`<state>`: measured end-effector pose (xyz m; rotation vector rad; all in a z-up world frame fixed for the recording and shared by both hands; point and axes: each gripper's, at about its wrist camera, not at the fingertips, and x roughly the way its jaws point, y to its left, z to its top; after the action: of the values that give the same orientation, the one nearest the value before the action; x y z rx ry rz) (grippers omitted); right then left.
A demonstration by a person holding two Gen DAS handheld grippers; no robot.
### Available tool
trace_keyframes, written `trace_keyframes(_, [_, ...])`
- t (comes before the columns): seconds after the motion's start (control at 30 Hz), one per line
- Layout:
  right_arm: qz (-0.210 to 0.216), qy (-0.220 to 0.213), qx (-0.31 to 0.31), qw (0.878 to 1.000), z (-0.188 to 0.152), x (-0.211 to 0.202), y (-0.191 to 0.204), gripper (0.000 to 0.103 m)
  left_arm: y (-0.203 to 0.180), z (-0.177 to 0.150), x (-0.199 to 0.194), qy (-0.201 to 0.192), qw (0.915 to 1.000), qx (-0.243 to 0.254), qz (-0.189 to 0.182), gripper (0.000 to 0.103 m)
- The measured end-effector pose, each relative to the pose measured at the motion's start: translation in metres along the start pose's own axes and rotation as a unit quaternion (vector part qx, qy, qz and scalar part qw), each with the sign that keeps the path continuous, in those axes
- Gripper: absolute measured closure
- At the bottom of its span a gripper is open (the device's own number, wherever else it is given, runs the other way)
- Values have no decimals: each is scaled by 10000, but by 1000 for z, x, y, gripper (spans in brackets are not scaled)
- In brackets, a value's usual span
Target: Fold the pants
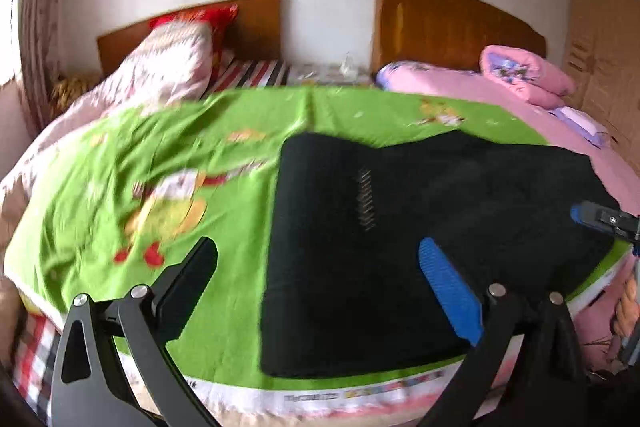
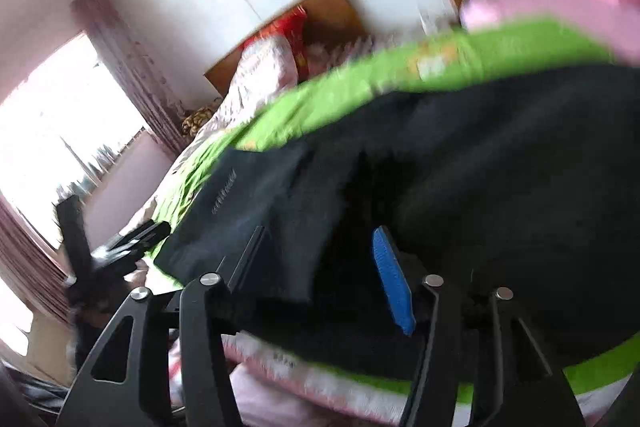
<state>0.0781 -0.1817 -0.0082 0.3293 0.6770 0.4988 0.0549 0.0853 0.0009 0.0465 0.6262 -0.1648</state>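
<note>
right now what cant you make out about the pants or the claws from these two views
- Left wrist view: the right claw is cut off by the frame edge; open or shut is unclear.
- Left wrist view: the stitched marking on the black pants is too blurred to read.
- Right wrist view: motion blur smears the pants; fold lines are unclear.
- Right wrist view: the left claw is small and smeared.

Left gripper, right gripper: each has 2 black linkage arms with triangular cut-outs, silver pivot screws, 1 black finger, 1 ribbed blue pad.
</note>
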Motion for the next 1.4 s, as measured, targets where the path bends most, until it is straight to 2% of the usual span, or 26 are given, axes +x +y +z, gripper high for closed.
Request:
trace_keyframes(0.07, [79,60,-532,9985,0,9,25,48,-16,1,12,106,9995,292,50,2])
trace_keyframes(0.13, [116,240,-956,9951,-4,24,42,49,-30,-5,30,390,9982,435,139,2])
trace_keyframes(0.2, [-150,564,-1393,9885,-12,44,53,49,-36,-14,49,591,9972,429,182,1])
trace_keyframes(0.23, [-377,786,-1519,9845,-17,56,53,51,-36,-18,51,469,9976,431,281,1])
trace_keyframes(0.27, [-529,898,-1644,9809,-22,65,49,51,-37,-20,52,427,9977,425,305,1])
trace_keyframes(0.3, [-469,817,-1717,9806,-24,64,47,51,-38,-19,53,450,9977,404,315,1])
trace_keyframes(0.53, [-357,859,-1667,9816,-34,64,37,50,-46,-23,57,414,9974,445,400,1])
trace_keyframes(0.9, [-260,833,-1646,9825,-31,59,40,50,-47,-28,58,368,9976,404,418,1])
trace_keyframes(1.07, [-195,815,-1644,9828,-32,57,38,50,-48,-24,60,500,9967,456,440,1])
trace_keyframes(1.2, [-143,821,-1627,9831,-32,56,36,50,-51,-8,50,703,9958,464,351,2])
trace_keyframes(1.3, [-99,797,-1603,9838,-32,56,34,50,-61,21,33,391,9979,505,131,2])
trace_keyframes(1.4, [-67,787,-1593,9841,-32,55,33,50,-72,42,51,590,9960,667,-74,2])
